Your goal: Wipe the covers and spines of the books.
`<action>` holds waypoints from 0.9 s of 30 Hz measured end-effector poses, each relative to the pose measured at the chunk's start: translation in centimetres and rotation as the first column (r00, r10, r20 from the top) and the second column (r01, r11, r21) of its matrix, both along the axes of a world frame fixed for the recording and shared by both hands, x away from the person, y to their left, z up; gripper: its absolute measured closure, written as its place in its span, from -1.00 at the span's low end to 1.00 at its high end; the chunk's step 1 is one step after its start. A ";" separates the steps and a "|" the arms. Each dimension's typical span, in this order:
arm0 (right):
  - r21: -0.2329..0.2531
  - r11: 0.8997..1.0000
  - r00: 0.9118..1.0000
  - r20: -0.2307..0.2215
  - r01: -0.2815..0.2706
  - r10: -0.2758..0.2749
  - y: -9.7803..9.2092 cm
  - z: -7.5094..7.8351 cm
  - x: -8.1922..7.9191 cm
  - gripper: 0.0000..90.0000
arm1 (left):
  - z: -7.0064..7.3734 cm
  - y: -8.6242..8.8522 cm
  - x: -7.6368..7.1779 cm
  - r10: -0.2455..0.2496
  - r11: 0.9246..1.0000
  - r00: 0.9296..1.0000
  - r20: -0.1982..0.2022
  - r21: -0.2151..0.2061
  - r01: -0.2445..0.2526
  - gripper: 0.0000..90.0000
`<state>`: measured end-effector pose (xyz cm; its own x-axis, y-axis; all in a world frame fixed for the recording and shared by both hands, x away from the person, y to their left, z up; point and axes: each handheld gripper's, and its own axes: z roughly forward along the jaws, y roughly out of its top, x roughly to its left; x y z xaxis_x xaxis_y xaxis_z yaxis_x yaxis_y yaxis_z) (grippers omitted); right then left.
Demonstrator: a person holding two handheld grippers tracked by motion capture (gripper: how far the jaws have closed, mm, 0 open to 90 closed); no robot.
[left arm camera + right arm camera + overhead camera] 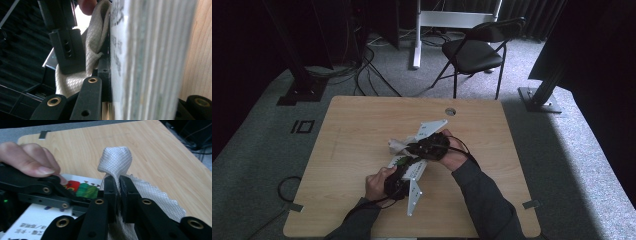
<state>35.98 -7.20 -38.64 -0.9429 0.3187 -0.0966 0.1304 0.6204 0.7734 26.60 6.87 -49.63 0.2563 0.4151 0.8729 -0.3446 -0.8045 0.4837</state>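
Note:
A white quilted cloth (pixel 395 145) lies bunched at the middle of the wooden table (pixel 357 125), against a picture book (pixel 402 161) with a green caterpillar on its white cover. My right gripper (pixel 118 185) is shut on a raised fold of the cloth (pixel 116 160); in the high view this gripper (pixel 414 148) reaches in from the right. My left gripper (pixel 147 100) has its jaws on either side of the book's page edges (pixel 155 55), gripping it. The cloth (pixel 96 37) hangs just beyond the cover. In the high view the left gripper (pixel 404 167) comes from below.
A black folding chair (pixel 477 50) stands beyond the table's far edge, with cables on the carpet (pixel 362 70) to its left. A round cable hole (pixel 450 111) sits near the far edge. Black frame legs (pixel 542 95) stand on both sides.

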 end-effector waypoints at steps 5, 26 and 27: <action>-0.031 0.999 1.000 0.012 0.019 -0.019 0.0 -0.1 0.2 0.88 | -0.1 -0.1 0.0 -0.009 1.000 1.000 0.002 -0.002 0.009 0.73; -0.113 0.954 0.959 0.098 0.278 -0.267 -1.4 -0.3 3.0 0.88 | -0.1 -0.2 -0.1 -0.012 1.000 1.000 0.003 0.010 0.012 0.73; -0.118 0.951 0.956 0.107 0.285 -0.273 -1.4 -0.3 2.9 0.88 | -0.1 -0.2 -0.1 -0.015 1.000 1.000 0.005 0.007 0.015 0.73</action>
<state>38.93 -8.58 -38.94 -0.8039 0.5468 -0.2340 0.2473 0.6652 0.7045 26.51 6.64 -49.75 0.2580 0.4052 0.8771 -0.3594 -0.8024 0.4764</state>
